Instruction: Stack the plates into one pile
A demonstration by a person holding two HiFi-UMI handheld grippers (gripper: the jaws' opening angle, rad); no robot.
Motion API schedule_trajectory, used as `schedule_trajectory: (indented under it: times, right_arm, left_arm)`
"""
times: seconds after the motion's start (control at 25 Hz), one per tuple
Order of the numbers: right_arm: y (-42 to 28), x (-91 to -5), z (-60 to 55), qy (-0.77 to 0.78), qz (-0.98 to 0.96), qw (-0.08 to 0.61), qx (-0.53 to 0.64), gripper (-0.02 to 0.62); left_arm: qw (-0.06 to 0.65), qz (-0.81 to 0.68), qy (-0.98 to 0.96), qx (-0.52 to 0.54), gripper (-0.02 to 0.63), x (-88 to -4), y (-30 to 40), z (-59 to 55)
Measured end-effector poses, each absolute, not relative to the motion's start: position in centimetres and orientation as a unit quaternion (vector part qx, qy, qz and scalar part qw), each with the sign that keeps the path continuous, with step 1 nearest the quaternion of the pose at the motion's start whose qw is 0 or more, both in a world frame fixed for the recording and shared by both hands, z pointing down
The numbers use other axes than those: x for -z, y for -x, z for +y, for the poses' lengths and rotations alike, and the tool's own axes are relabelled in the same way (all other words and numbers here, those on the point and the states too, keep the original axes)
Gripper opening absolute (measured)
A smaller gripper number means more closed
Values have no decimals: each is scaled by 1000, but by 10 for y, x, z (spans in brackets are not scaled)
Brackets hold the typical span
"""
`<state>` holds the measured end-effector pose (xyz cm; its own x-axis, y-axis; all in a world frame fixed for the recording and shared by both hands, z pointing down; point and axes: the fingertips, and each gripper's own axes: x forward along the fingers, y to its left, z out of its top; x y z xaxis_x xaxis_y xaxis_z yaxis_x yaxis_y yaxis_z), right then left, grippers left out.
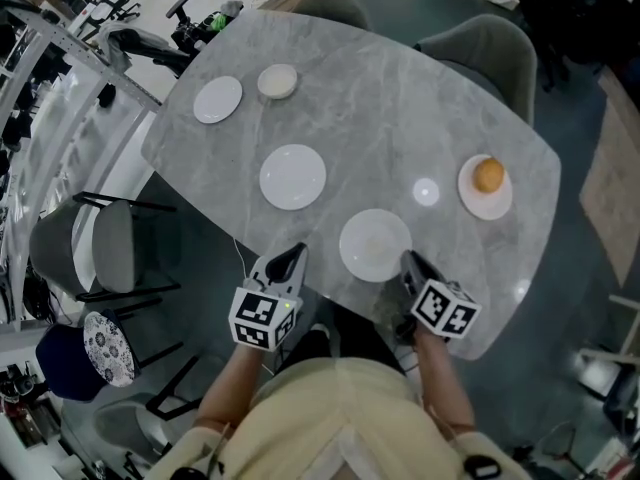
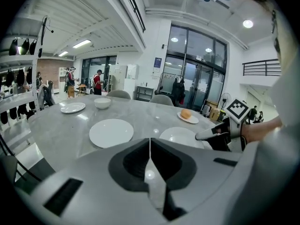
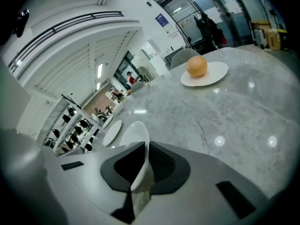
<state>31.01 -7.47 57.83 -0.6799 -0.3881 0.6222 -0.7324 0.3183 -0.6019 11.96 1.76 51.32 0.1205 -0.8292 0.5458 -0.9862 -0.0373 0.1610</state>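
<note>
Right hand-held gripper (image 1: pixel 411 262): it was closed on the near rim of a round white glazed plate (image 1: pixel 375 245), and the rim ran between its jaws. Whether this nearest plate had left the surface could not be told.
Left hand-held gripper (image 1: pixel 293 256): its jaws were fully together with nothing between them. It hovered over the near edge of the surface, and the nearest plate was just to its right.
Surface: a grey marble-patterned oval tabletop (image 1: pixel 400 118) stretched ahead of both hand-held grippers.
Middle plate: a second round white plate (image 1: pixel 293 176) lay flat ahead of the left hand-held gripper, apart from the nearest plate.
Far plate: a third round white plate (image 1: pixel 217 99) lay well ahead and to the left of the left hand-held gripper. It sat beside a small cream bowl (image 1: pixel 277 81).
Loaded plate: a fourth white plate (image 1: pixel 497 206) lay ahead and to the right of the right hand-held gripper. It carried a round orange item (image 1: pixel 488 175).
Done so far: nothing was stacked, and every plate lay singly and apart from the others.
Step in hand: this looked like the first pick-up, with a rim grip just taken.
Left to do: the nearest plate probably had to be set on the middle plate, and the far plate then added to that pile. The loaded plate would likely have to go on top or be emptied first.
</note>
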Motion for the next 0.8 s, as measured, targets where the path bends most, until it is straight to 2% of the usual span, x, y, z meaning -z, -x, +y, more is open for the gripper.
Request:
schedule_trajectory:
  times: [0.2, 0.24, 0.32, 0.8]
  right_arm:
    - [-298, -553, -69, -307, -820, 148, -460, 17]
    - [-296, -545, -69, -297, -828, 144, -453, 15]
    - [-292, -527, -69, -276, -847, 145, -430, 14]
    - [-278, -482, -54, -177, -898, 132, -382, 12]
  left_arm:
    - [254, -623, -726, -144, -8, -510, -125, 15]
    - [258, -616, -731, -138, 8, -509, -128, 15]
    - [268, -600, -744, -123, 79, -507, -135, 14]
    - [314, -514, -795, -72, 184, -522, -160, 1]
